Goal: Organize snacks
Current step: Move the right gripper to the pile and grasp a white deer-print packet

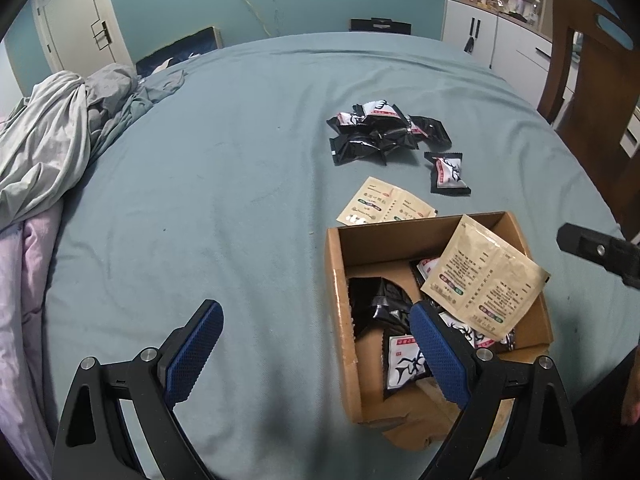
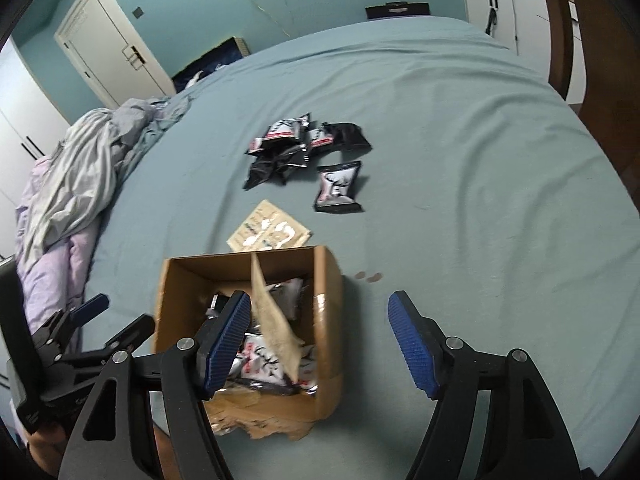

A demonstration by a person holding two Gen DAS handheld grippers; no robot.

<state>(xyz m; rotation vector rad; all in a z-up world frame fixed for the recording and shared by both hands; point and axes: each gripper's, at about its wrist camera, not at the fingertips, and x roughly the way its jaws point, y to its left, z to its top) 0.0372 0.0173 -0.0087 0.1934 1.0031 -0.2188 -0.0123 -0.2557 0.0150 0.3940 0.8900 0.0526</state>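
- Teal bed sheet [image 1: 224, 168] as the working surface, teal wall behind, white door at far left, wooden chair at far right.
- Far left of the left gripper [image 1: 316, 320]: rumpled grey bedding [image 1: 52, 136] heaped over pale pink bedding [image 1: 24, 280].
- Left gripper: blue pads spread wide, nothing between them, held low over bare sheet; right pad overlapping the near left part of the cardboard box [image 1: 340, 300].
- Just right of the left gripper: open box holding black-and-white snack packets [image 1: 404, 368], with a beige sachet [image 1: 484, 280] propped across its far right corner, tilted.
- Beyond the box: another beige sachet [image 1: 384, 204] lying flat on the sheet, just past the far wall.
- Further ahead: a pile of black snack packets [image 1: 384, 128], and one single packet [image 1: 450, 172] apart, to the pile's right and nearer.
- Right gripper [image 2: 320, 304]: spread wide as well, gripping nothing; left pad over the box interior beside the tilted sachet, right pad over bare sheet to the right of the box.
- Between the right gripper's pads, ahead: small brownish spots [image 2: 370, 276] on the sheet just right of the box.
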